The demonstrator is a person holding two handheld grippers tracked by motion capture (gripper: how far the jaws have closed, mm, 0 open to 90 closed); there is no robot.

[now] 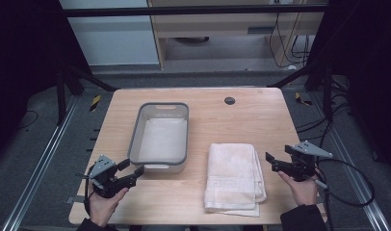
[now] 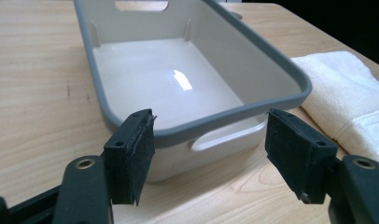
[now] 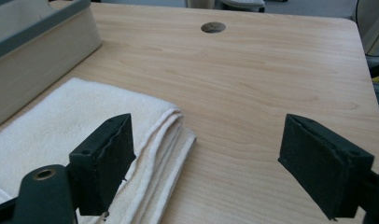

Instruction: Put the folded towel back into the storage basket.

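Near the desk's (image 1: pixel 241 103) front edge, the left claw (image 1: pixel 132 169) is wide open and holds nothing. The right claw (image 1: pixel 272 163) is the same. The folded towel (image 1: pixel 233 175) lies just left of the right claw, long side pointing away. Farther back sits the empty tub (image 1: pixel 183 139).

One wooden table (image 1: pixel 246 120) carries one grey-rimmed plastic tub (image 1: pixel 161 132) and one folded cream towel (image 1: pixel 233 175) — nothing doubled there. One round dark grommet hole (image 1: pixel 229 100) marks the tabletop. Two handheld grippers — the left gripper (image 1: pixel 132 168) and the right gripper (image 1: pixel 279 157) — each show two black jaws.
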